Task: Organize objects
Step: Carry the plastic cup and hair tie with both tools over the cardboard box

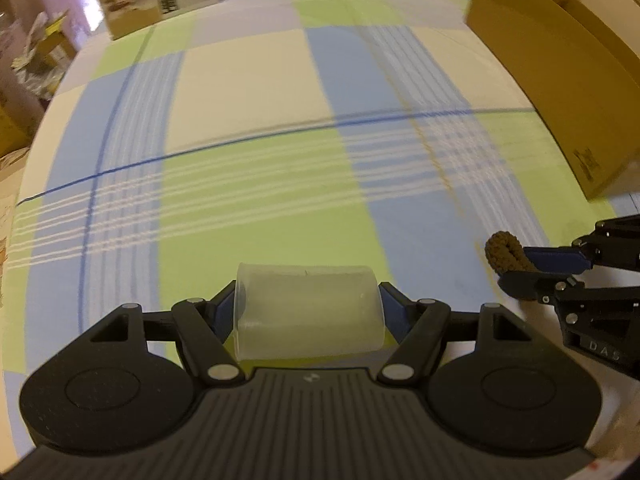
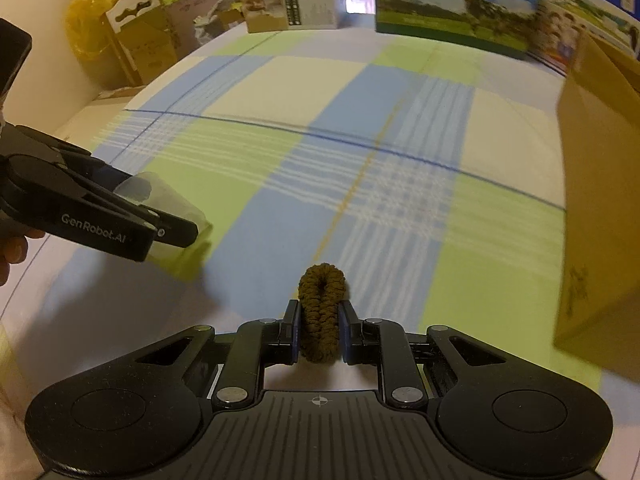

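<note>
Two grippers hang above a checked cloth point(image 1: 248, 92), each with something clamped between its fingers. The left gripper point(image 1: 308, 312) is spread wide and pinches a clear plastic cup point(image 1: 308, 312) lying on its side across the jaws, one blue pad against each end; the cup looks empty. In the right wrist view this gripper comes in from the left edge, angled slightly downward, with part of a hand point(image 2: 12, 248) visible behind its handle and the cup point(image 2: 168, 208) held off the cloth. The right gripper point(image 2: 322, 320) is drawn close together on a brown scrunchie point(image 2: 322, 308), squeezed into a narrow upright loop that sticks out past the fingertips. From the left wrist view it enters at the lower right, pointing leftward, the scrunchie point(image 1: 504, 256) at its tip, just beside the left gripper and apart from it. A brown cardboard box point(image 1: 568, 92) stands on the cloth to the right; its inside cannot be seen. Printed cartons point(image 2: 292, 0) line the far edge of the cloth.
</note>
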Action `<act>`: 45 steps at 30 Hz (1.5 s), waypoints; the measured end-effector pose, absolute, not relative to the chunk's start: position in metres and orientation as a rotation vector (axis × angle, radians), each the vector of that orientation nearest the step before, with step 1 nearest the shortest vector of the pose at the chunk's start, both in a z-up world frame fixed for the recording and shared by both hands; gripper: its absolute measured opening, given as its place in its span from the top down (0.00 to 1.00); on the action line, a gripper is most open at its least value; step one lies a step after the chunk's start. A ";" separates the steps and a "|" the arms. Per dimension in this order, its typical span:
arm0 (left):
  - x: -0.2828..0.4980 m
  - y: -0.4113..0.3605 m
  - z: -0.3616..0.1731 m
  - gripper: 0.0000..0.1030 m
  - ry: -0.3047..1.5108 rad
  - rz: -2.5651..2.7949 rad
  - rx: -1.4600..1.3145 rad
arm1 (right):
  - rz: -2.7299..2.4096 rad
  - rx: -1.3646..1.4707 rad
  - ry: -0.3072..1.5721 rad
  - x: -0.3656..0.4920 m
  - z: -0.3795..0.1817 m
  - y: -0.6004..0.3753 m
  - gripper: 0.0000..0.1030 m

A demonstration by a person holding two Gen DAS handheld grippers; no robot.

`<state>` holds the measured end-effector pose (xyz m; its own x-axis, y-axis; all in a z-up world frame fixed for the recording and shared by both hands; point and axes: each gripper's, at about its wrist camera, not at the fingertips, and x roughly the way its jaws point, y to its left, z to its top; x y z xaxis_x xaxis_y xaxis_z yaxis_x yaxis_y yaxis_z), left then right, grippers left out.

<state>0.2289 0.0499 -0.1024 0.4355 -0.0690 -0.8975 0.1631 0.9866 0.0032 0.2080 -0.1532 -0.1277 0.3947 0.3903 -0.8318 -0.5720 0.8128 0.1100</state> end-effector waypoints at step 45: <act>0.219 -0.086 -0.012 0.33 0.919 -0.266 0.113 | 0.631 0.013 0.846 0.180 -0.025 -0.294 0.85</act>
<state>0.2193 -0.0865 -0.0123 0.5769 -0.1788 -0.7970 0.2752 0.9613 -0.0164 0.1795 -0.2938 -0.0255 0.4932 0.5251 -0.6935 -0.5147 0.8189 0.2539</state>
